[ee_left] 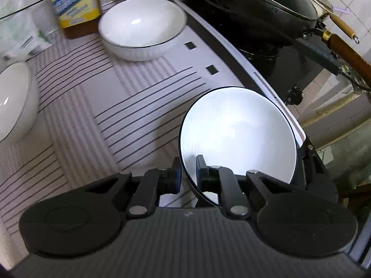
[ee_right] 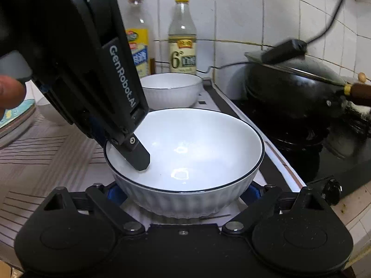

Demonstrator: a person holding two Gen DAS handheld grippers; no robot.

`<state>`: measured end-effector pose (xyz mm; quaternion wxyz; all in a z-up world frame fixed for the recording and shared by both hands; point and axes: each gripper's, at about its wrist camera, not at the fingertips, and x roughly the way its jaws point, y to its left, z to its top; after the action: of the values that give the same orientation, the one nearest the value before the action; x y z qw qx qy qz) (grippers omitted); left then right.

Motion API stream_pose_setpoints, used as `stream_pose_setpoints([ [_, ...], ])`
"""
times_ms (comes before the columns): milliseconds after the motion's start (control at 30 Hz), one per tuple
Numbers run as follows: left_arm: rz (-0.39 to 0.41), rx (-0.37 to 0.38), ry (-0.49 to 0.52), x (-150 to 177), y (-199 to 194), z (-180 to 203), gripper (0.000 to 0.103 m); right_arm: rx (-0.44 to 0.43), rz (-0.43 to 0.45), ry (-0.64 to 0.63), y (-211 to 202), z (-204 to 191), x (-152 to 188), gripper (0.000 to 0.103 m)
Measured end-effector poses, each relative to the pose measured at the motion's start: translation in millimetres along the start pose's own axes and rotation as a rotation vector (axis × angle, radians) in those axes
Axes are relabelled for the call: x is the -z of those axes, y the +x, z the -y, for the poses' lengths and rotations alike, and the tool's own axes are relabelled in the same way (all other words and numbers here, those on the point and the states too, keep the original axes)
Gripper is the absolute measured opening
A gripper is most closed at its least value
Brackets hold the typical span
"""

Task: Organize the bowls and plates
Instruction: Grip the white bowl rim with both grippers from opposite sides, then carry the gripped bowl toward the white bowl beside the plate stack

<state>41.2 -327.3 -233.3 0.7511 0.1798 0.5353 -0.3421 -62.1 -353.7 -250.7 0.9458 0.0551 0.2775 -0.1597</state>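
Note:
My left gripper (ee_left: 186,176) is shut on the rim of a white ribbed bowl with a dark rim line (ee_left: 238,134); one finger is inside, one outside. In the right wrist view the same bowl (ee_right: 185,153) sits between my right gripper's open fingers (ee_right: 183,192), which stand on either side of its base. The left gripper (ee_right: 136,153) pinches the bowl's near-left rim there. A second white bowl (ee_left: 142,27) stands at the back near the bottles and also shows in the right wrist view (ee_right: 171,88). A third white bowl (ee_left: 14,102) is at the left edge.
A striped mat (ee_left: 92,106) covers the counter. A black wok with lid (ee_right: 294,90) sits on the stove to the right. Two bottles (ee_right: 183,39) stand against the tiled wall. A stack of plates (ee_right: 14,120) lies at the far left.

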Motion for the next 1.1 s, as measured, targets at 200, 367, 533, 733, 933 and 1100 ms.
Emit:
stream_pose_setpoints([
  [200,0.003,-0.007,-0.085,10,-33,-32,0.011,-0.05,-0.017,-0.065,-12,-29,-19,0.097],
  [367,0.013,-0.038,-0.164,25,-63,-61,0.011,-0.131,-0.003,-0.133,-22,-58,-35,0.097],
  [533,0.02,-0.084,-0.238,41,-87,-93,0.012,-0.226,0.01,-0.178,-25,-92,-42,0.097],
  [733,0.022,-0.14,-0.33,62,-102,-134,0.012,-0.334,0.017,-0.241,-23,-135,-47,0.097],
  [933,0.006,-0.183,-0.405,79,-97,-166,0.012,-0.422,0.001,-0.293,-4,-166,-47,0.097],
  [1100,-0.001,-0.21,-0.421,78,-80,-180,0.012,-0.464,-0.021,-0.303,14,-181,-41,0.097],
])
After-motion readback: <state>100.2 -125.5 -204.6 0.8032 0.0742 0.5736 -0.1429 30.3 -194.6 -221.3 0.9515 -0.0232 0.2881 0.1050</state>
